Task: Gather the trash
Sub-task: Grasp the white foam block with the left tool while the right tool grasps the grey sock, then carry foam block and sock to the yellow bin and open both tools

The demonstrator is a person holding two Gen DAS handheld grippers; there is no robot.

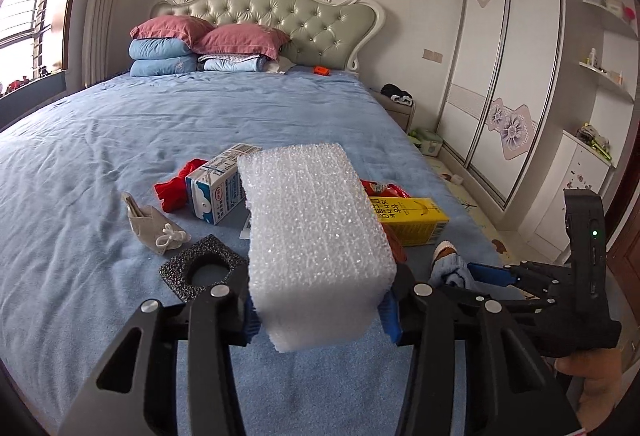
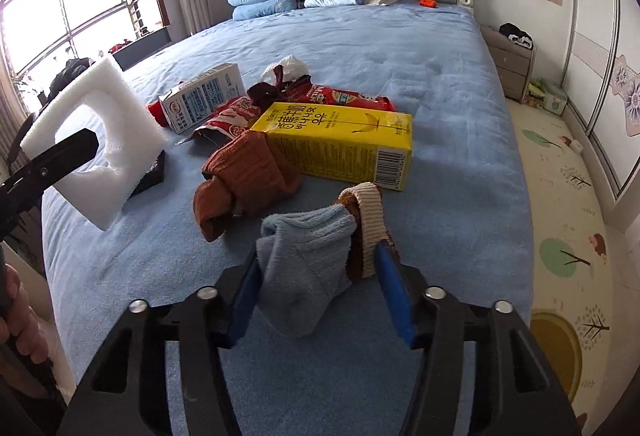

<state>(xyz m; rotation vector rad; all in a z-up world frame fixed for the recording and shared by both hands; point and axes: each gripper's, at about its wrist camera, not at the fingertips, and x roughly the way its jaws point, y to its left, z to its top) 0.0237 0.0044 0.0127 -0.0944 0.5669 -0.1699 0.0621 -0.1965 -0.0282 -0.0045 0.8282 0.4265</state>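
My left gripper (image 1: 320,310) is shut on a white foam block (image 1: 316,236) and holds it above the blue bed (image 1: 120,139); the block also shows in the right wrist view (image 2: 100,139). My right gripper (image 2: 320,276) is shut on a light blue sock (image 2: 308,260) bundled with a brown and cream sock (image 2: 366,232). On the bed lie a yellow carton (image 2: 340,143), a white and blue milk carton (image 2: 204,97), a red snack wrapper (image 2: 344,97), a rust-brown sock (image 2: 248,175) and a black foam piece (image 1: 200,268).
A grey cloth pouch (image 1: 156,228) and a red cloth (image 1: 174,187) lie left of the cartons. Pillows (image 1: 208,43) are stacked at the headboard. A nightstand (image 2: 512,63) and a wardrobe (image 1: 500,75) stand right of the bed, beside a play mat (image 2: 560,215).
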